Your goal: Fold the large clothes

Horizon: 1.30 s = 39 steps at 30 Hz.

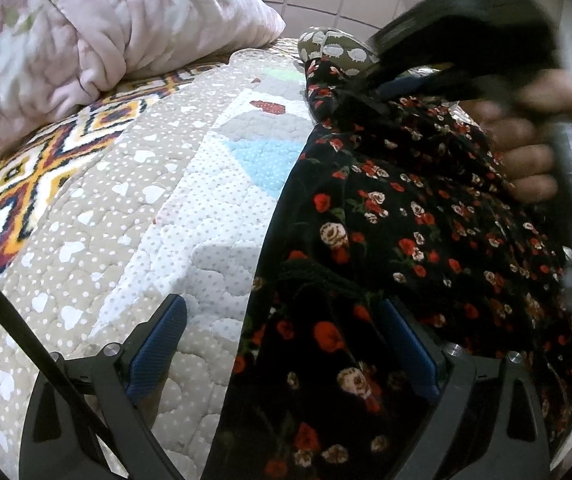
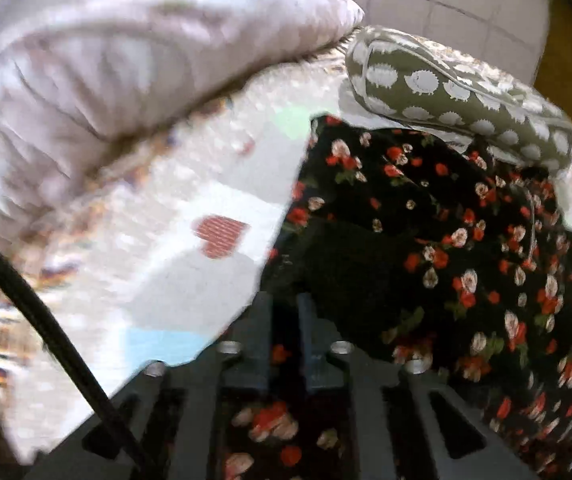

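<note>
Two claws are mine, and each camera tells its own part. From the left wrist, my left claw [image 1: 282,344] stands wide open over the bed, holding nothing: one blue pad sits above the quilt [image 1: 146,216], the other above the edge of the floral dress [image 1: 385,232], which lies along the right side of the bed up toward a green pillow [image 1: 337,48]. Across the frame my right claw [image 1: 381,88] comes down at the dress's far end, with my hand [image 1: 525,152] behind it.

From the right wrist, the fingers [image 2: 309,332] stand close together with floral cloth between them; the picture is smeared, so I think they have pinched a thin fold, but I cannot swear the pads are pressing.

My worry is that grip. If only the top layer is caught, the dress will slide out or drag unevenly once I pull, and the fold will come out crooked. With my left claw empty, the near edge is free to bunch up. A pull toward the pink blanket [image 2: 126,60] could also snag the quilt beneath.
</note>
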{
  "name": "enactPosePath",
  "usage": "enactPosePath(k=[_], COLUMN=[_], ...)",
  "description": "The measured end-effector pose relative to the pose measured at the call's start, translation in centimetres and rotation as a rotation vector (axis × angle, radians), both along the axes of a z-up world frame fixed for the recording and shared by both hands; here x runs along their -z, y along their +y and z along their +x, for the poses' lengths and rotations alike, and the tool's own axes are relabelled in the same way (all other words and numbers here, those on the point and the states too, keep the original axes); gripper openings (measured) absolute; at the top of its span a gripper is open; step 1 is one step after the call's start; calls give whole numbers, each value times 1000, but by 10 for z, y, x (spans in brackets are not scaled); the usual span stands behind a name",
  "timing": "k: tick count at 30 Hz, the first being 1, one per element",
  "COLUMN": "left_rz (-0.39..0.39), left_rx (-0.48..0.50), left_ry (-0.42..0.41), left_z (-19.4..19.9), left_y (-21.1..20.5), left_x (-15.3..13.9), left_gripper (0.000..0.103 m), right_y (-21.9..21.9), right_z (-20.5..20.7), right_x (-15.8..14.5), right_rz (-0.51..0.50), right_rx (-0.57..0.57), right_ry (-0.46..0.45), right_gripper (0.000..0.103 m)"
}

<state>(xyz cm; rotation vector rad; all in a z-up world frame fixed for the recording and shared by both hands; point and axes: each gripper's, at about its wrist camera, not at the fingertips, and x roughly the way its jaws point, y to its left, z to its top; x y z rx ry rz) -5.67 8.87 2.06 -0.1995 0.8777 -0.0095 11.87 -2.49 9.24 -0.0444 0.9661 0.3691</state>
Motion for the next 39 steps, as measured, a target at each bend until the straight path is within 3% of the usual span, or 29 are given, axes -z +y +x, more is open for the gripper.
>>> enactPosePath(k=[4, 7, 8, 10, 13, 20, 23, 24, 28, 29, 39], left_rz=[-74, -134, -134, -144, -188, -359, -336, -331, -438, -447, -459], left_rx=[2, -38, -61, -111, -154, -13, 6, 19, 101, 116, 136], left_ry=[26, -25, -44, -61, -20, 121, 138, 135, 174, 186, 172], left_z=[-17, -41, -47, -54, -53, -42, -34, -32, -28, -29, -43], left_y=[14, 43, 53, 74, 98, 75, 63, 59, 47, 43, 36], left_x=[-19, -49, -57, -68, -65, -17, -6, -7, -5, -3, -1], left_gripper=[89, 89, 89, 89, 89, 89, 89, 88, 57, 54, 52], right_y=[-46, -105, -120, -160, -224, -345, -380, -386, -396, -396, -391], right_z=[-40, -93, -105, -136, -182, -268, -298, -304, -315, -314, -328], right_x=[-44, -75, -80, -84, -70, -3, 27, 35, 60, 68, 83], right_rz=[34, 54, 52, 35, 15, 72, 126, 154, 349, 419, 703], right_rx=[66, 125, 137, 173, 262, 514, 596, 607, 591, 575, 554], right_ry=[-101, -192, -206, -200, -151, -23, 25, 35, 78, 94, 68], right_gripper=[35, 73, 76, 76, 76, 76, 76, 76, 76, 76, 76])
